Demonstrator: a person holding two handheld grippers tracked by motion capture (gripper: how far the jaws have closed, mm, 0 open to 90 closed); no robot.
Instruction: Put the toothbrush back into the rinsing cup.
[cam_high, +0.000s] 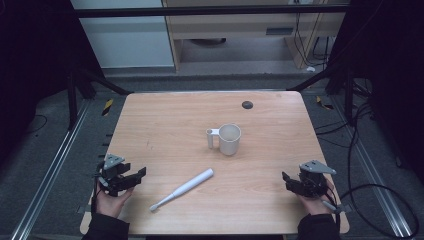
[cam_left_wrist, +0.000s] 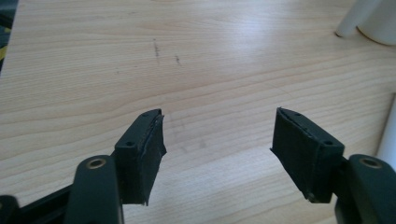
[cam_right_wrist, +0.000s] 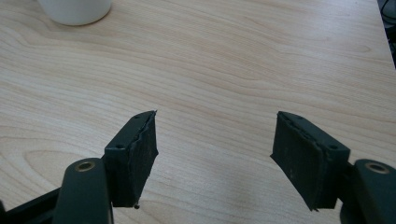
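You are holding both grippers low at the near corners of the table (cam_high: 165, 115), the left gripper (cam_high: 131, 176) and the right gripper (cam_high: 291, 182) each with jaws standing wide apart and nothing between them — the left gripper view (cam_left_wrist: 217, 140) and the right gripper view (cam_right_wrist: 215, 140) are both looking down on bare wood between the pads.

The white toothbrush (cam_high: 182, 189) is lying flat on the table between your two hands, nearer the left one, its thick handle pointing up toward the middle and its small head pointing down toward the near edge. It is looking light, stiff and smooth, so it is likely to roll or skid if you are pinching it off-centre; you are best closing across the thick handle, around its middle, where the pads are getting the most surface. The thin neck and head are giving little to grip.

The white cup (cam_high: 229, 139) is standing upright past the toothbrush, near the table's centre, with its handle (cam_high: 212, 137) turned toward the left. As far as the high view is showing, its inside is looking empty — it seems rigid, probably ceramic or hard plastic, and easy to tip if you are knocking the rim
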